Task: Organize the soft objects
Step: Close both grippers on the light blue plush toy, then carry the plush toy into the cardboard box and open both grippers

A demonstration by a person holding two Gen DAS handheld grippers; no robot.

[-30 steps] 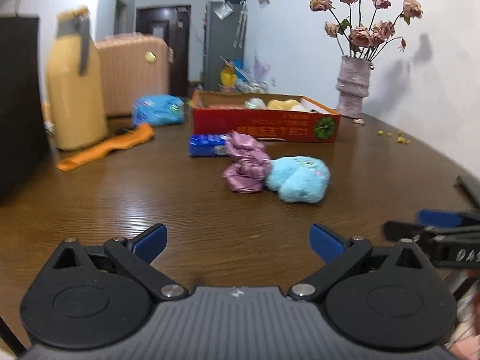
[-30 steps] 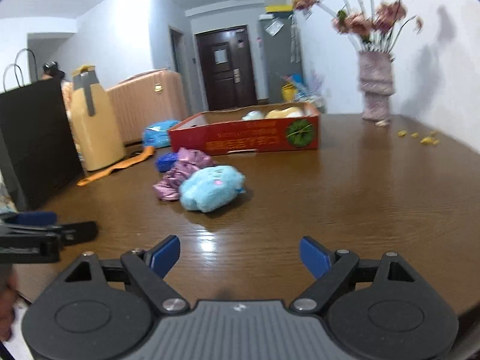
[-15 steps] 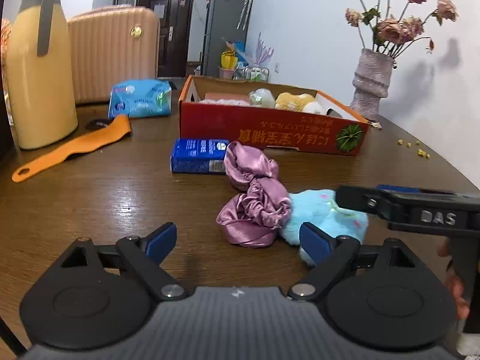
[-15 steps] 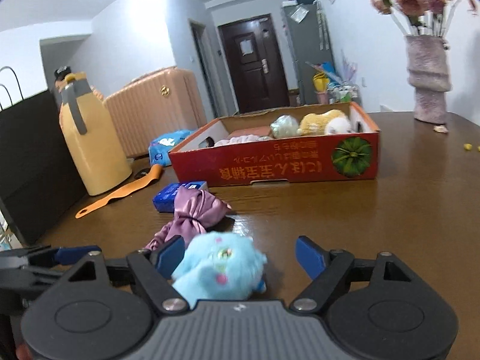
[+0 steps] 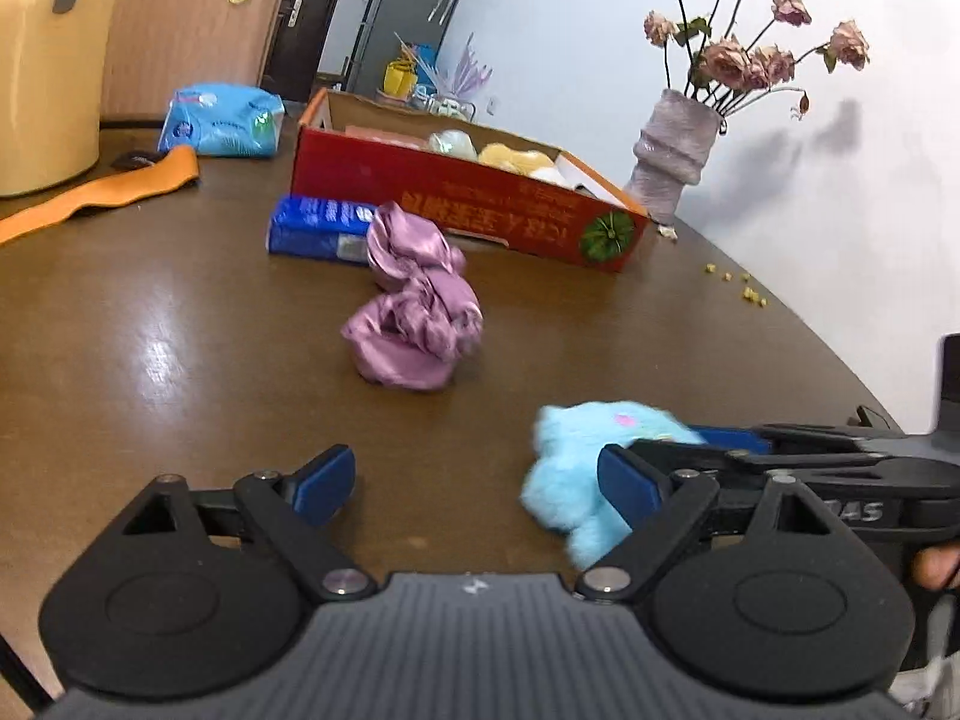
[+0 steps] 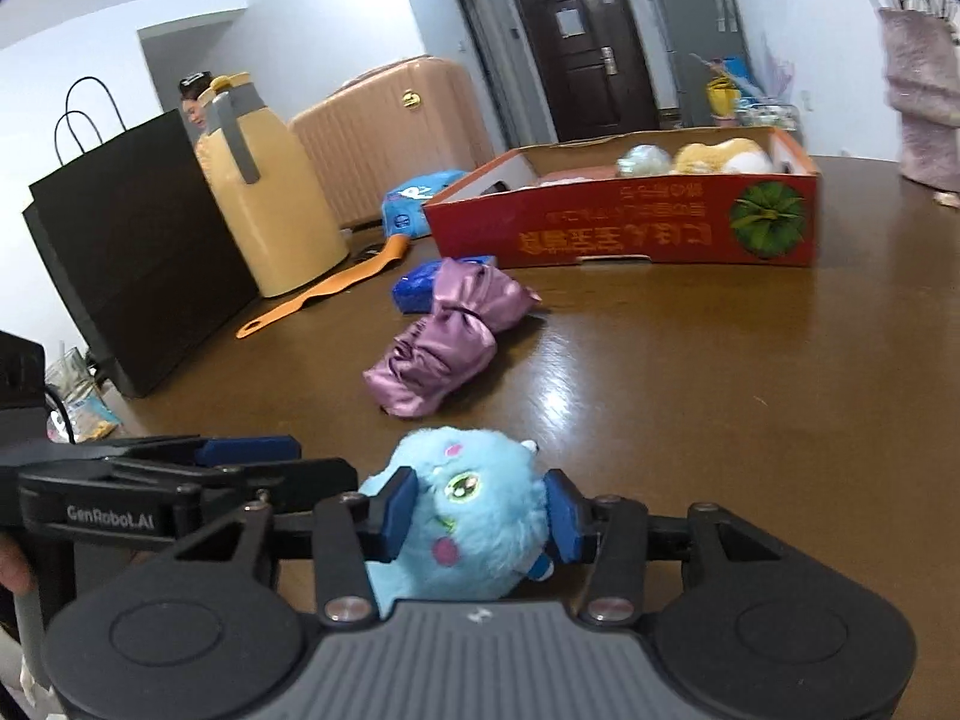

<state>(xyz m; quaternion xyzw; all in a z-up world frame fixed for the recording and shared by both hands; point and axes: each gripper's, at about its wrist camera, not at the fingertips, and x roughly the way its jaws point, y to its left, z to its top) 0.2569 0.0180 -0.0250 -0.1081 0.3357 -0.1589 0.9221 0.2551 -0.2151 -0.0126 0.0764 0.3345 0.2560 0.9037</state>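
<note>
Closing right gripper [image 6: 474, 516] now pinches blue plush [image 6: 465, 516], formerly lying free; left gripper [image 5: 474, 483] spread, empty.

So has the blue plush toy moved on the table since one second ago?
Yes. The blue plush toy lay against the purple satin cloth; now it sits apart, nearer the camera, between the right gripper's closing pads.

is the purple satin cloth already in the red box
No, the purple satin cloth lies on the table in front of the red box, beside a blue packet.

Both wrist views look low across the table [image 5: 150, 312], sharing the red box [image 6: 630, 234].
</note>
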